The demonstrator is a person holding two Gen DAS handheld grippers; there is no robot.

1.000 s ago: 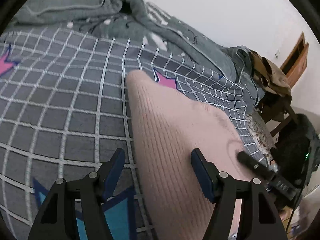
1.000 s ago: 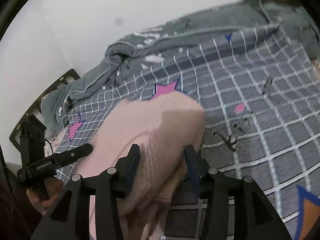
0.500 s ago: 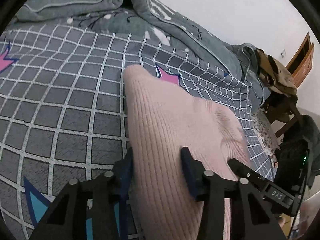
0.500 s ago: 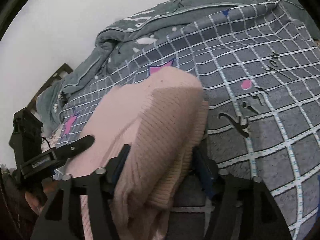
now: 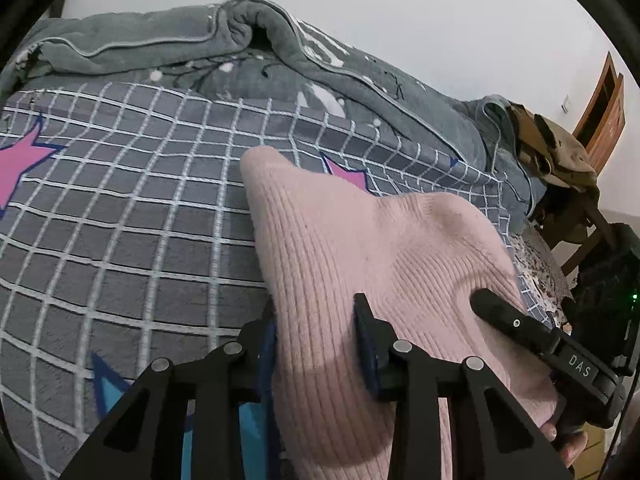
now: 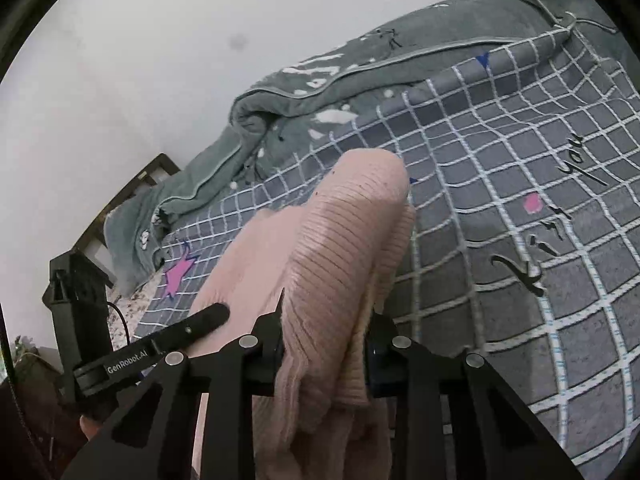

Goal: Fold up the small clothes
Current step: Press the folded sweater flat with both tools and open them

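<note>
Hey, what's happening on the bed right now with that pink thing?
A person is folding a pink knit garment on a bed covered by a grey checked sheet, using a handheld gripper in each hand. The left gripper and the right gripper have both just been closing, and each now pinches a bunched near edge of the knit. The far end of the garment rests on the sheet, short of the rumpled grey blanket along the wall.
</note>
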